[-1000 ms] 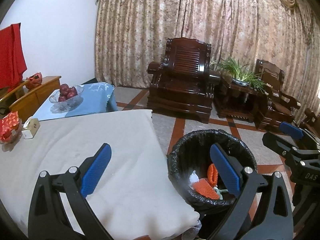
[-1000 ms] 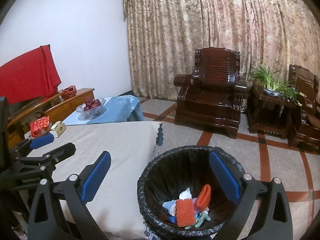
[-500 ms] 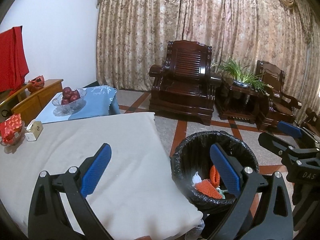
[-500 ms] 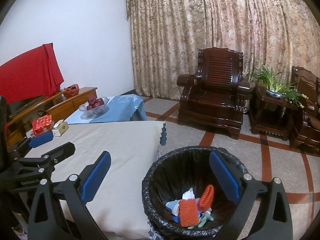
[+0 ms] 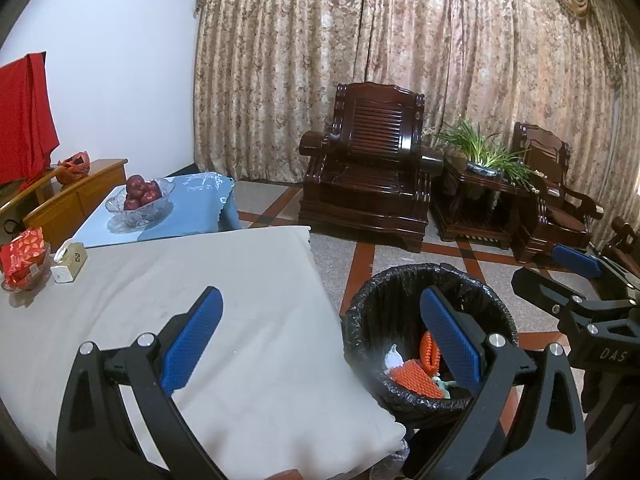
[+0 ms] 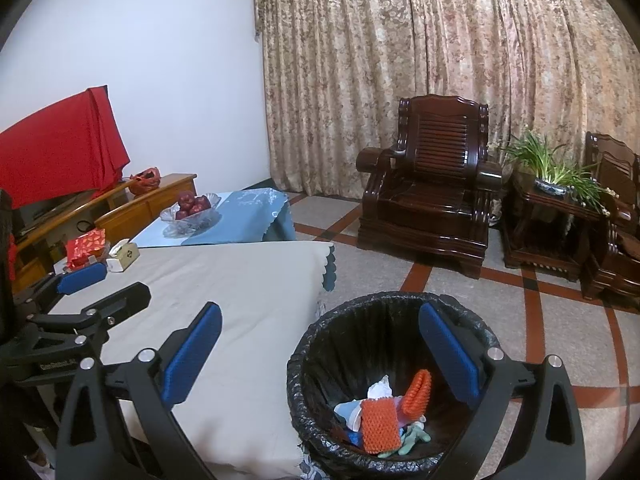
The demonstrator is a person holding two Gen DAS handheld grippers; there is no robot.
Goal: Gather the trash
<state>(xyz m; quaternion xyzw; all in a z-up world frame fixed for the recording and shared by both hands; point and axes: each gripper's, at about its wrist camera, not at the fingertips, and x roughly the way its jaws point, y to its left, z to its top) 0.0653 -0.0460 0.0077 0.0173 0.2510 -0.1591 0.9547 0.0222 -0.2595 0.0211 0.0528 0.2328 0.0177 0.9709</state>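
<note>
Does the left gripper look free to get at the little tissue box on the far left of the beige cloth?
Probably yes. The left gripper is open and empty, and only bare beige cloth lies between it and the tissue box. The red packet sits close beside the box.

Left gripper (image 5: 320, 336) and right gripper (image 6: 320, 352) side by side, fingers spread wide (both empty).
</note>
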